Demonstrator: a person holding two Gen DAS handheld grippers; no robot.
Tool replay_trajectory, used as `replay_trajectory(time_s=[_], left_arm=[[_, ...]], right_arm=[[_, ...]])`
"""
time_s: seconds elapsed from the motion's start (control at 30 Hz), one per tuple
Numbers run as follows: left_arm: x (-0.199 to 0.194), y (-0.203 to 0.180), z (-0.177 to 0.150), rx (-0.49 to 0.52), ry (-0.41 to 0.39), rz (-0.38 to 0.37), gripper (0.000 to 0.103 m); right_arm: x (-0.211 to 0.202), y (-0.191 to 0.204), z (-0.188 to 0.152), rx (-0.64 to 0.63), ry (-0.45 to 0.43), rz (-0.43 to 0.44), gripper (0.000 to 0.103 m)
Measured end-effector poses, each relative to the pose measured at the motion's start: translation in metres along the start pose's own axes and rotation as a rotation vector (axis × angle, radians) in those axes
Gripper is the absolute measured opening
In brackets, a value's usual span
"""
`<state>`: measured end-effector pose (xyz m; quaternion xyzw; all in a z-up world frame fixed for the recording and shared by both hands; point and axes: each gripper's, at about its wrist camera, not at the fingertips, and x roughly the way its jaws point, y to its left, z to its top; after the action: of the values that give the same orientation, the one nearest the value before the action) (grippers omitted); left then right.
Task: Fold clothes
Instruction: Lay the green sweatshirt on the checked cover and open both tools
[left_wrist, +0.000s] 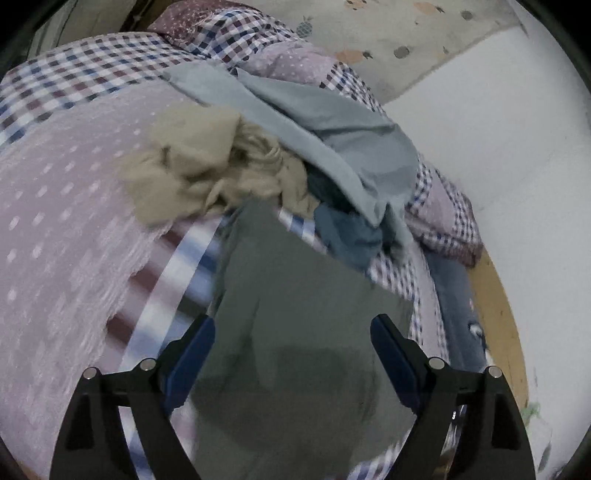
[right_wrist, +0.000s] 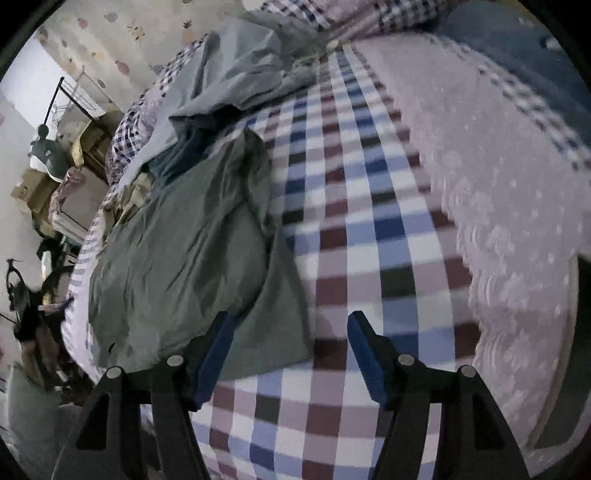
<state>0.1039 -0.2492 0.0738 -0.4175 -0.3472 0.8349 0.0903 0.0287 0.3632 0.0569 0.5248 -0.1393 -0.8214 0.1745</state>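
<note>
A grey-green garment (left_wrist: 295, 317) (right_wrist: 192, 251) lies spread on the bed. My left gripper (left_wrist: 293, 325) hangs open just above it, fingers wide apart, nothing between them. My right gripper (right_wrist: 291, 321) is open too, at the garment's near right corner, over the edge where cloth meets the checked cover. Farther off a crumpled beige garment (left_wrist: 199, 166), a pale blue garment (left_wrist: 325, 122) (right_wrist: 236, 70) and a darker blue one (left_wrist: 347, 236) (right_wrist: 188, 147) lie in a heap.
The bed cover (right_wrist: 369, 229) is checked in blue, maroon and white, with a pink dotted part (left_wrist: 59, 206) (right_wrist: 498, 177). A bunched quilt (left_wrist: 447, 218) sits by the white wall (left_wrist: 498, 140). Boxes and clutter (right_wrist: 48, 177) stand beyond the bed's left side.
</note>
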Motion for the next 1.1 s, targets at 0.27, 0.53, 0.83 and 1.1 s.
replay_trajectory(time_s=[0.27, 0.53, 0.83, 1.1], left_arm=[[-0.021, 0.021, -0.069, 0.039, 0.099, 0.120, 0.089], [-0.001, 0.030, -0.098, 0.009, 0.160, 0.132, 0.088], [0.010, 0.033, -0.117, -0.034, 0.140, 0.174, 0.013], [-0.010, 0.037, -0.107, -0.062, 0.074, 0.070, 0.002]], right_arm=[[0.021, 0.001, -0.013, -0.036, 0.087, 0.005, 0.068], [0.041, 0.004, -0.007, -0.024, 0.121, 0.021, 0.070], [0.043, 0.006, -0.006, -0.030, 0.123, 0.060, 0.066], [0.048, 0.039, -0.015, -0.197, 0.131, -0.033, 0.004]])
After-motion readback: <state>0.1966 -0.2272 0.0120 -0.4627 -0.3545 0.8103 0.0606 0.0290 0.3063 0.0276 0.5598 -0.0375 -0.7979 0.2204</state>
